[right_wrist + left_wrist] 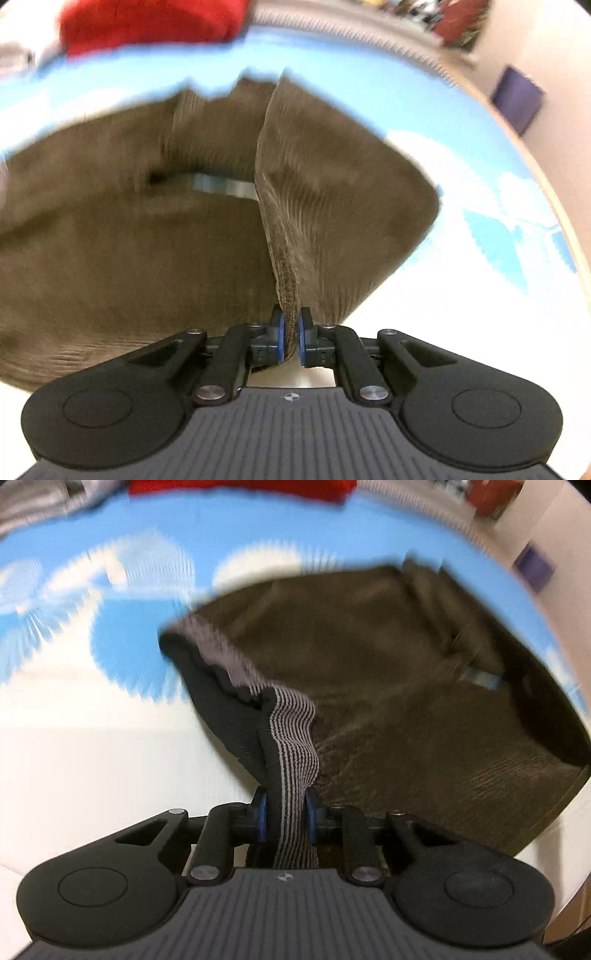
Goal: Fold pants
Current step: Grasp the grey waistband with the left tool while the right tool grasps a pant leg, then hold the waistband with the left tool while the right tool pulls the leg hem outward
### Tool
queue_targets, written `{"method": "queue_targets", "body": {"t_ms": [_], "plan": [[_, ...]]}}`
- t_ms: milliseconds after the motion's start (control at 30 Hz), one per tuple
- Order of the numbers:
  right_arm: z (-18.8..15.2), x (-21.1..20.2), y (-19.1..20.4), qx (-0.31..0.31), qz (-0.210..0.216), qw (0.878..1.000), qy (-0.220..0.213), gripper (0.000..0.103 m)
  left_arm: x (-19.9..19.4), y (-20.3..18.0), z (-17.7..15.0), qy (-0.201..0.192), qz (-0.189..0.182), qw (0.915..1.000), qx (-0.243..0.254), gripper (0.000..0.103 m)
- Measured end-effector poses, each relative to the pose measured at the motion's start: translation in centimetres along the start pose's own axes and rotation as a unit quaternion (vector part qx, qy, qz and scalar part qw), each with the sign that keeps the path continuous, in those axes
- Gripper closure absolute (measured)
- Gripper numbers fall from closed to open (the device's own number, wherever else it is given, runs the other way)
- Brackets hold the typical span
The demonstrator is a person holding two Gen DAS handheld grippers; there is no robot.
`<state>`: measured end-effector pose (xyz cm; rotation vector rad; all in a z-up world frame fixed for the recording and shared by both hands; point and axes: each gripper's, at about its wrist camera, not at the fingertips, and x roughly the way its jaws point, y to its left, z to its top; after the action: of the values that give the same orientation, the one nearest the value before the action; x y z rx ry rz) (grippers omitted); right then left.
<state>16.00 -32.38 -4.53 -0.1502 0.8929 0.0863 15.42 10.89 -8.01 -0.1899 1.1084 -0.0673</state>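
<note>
Left gripper [284,818] clamps the striped waistband [293,738] of the brown pants [388,672], right gripper [290,338] clamps a corduroy edge, garment spreading toward 12 o'clock over the blue-and-white cloth [110,657].

This looks like a home room: a table under a blue-and-white patterned cloth [155,528], other garments at its far edge, a red one [147,22] and a grey one [40,498], and pale walls at right.

Blue-and-white patterned cloth [147,528] underneath, red fabric [147,22] at its far edge, purple square [517,98] on wall.
</note>
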Motion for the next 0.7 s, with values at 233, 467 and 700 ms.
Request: {"method": "queue_targets", "body": {"t_ms": [233, 467, 700], "plan": [[-3.6, -7.8, 0.2, -0.055, 0.125, 0.986, -0.094, 0.096, -9.7, 3.3, -2.3, -0.103, 0.006, 0.9946, 0.003, 0.085], [-7.9, -3.8, 2.8, -0.160, 0.187, 0.967, 0.061, 0.093, -4.3, 8.3, -3.9, 0.071, 0.056, 0.9955, -0.027, 0.081], [-3.2, -1.1, 0.1, 0.006, 0.125, 0.992, -0.010, 0.076, -2.5, 9.1, -2.7, 0.090, 0.035, 0.9927, -0.071, 0.051]]}}
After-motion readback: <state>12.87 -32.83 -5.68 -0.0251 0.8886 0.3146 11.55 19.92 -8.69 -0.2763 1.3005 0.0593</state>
